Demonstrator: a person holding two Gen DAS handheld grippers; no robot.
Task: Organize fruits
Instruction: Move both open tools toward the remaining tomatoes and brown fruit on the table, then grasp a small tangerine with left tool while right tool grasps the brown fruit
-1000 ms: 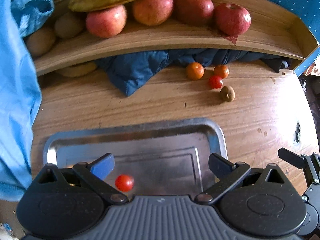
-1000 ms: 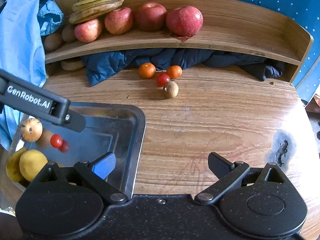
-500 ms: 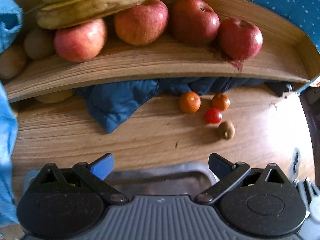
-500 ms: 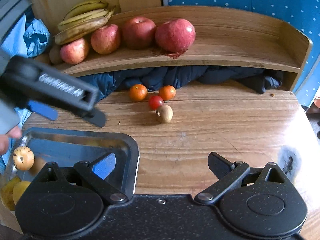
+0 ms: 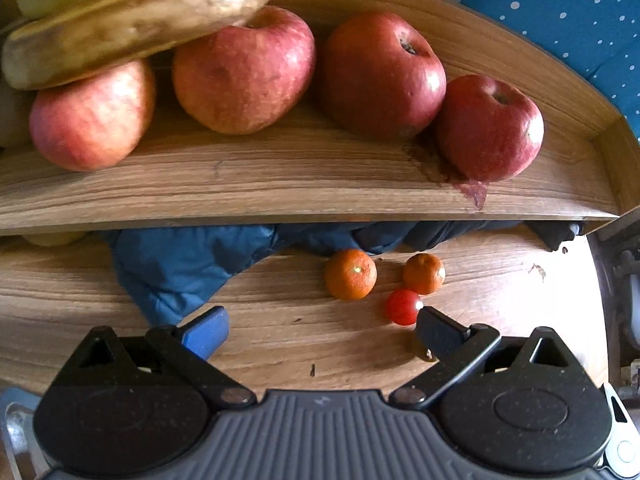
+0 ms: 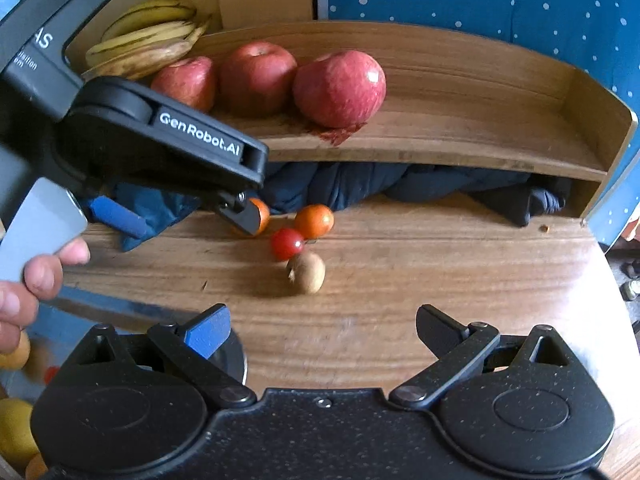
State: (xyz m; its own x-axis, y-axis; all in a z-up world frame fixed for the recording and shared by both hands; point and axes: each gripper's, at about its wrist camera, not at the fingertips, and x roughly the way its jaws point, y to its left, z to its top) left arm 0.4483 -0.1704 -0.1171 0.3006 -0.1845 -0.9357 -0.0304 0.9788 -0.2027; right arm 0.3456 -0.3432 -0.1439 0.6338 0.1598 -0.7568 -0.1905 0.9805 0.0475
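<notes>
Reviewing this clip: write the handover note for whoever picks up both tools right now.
Left tool: open, empty, over the table near the loose fruit.
Right tool: open, empty, hanging back.
On the table: two oranges, cherry tomato, small brown fruit.
Metal tray at left already holds yellow fruit.
Left to do: move those four into the tray.

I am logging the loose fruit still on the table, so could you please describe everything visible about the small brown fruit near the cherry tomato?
The small brown fruit is roundish, with dull tan, matte skin and a darker puckered end facing left. It lies on the wooden table, just in front of the cherry tomato and appears to touch it. In the left wrist view the left gripper's right finger hides nearly all of it. No gripper holds it.
</notes>
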